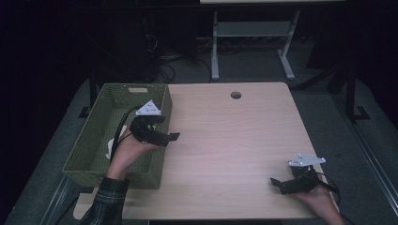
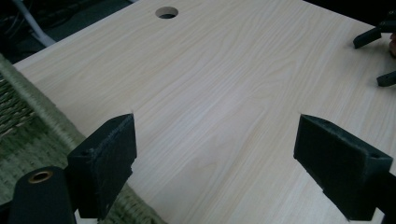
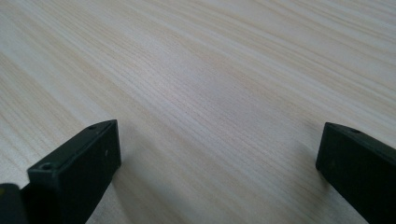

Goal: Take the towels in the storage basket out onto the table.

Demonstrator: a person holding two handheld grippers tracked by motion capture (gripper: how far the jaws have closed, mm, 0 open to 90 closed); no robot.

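Right gripper (image 1: 277, 183) at 5 o'clock, low over bare bench (image 1: 234, 150), jaws wide apart, nothing between them. Left gripper (image 1: 174, 137) at 9 o'clock, over the right rim of the green woven basket (image 1: 89, 140), jaws apart, empty. Cable hole (image 1: 236, 95) at 12 o'clock.

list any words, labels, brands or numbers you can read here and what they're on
None can be read. The green woven basket, the wooden table, and the black left gripper and right gripper show no legible text. The grey plates on the grippers carry only small dark dots.
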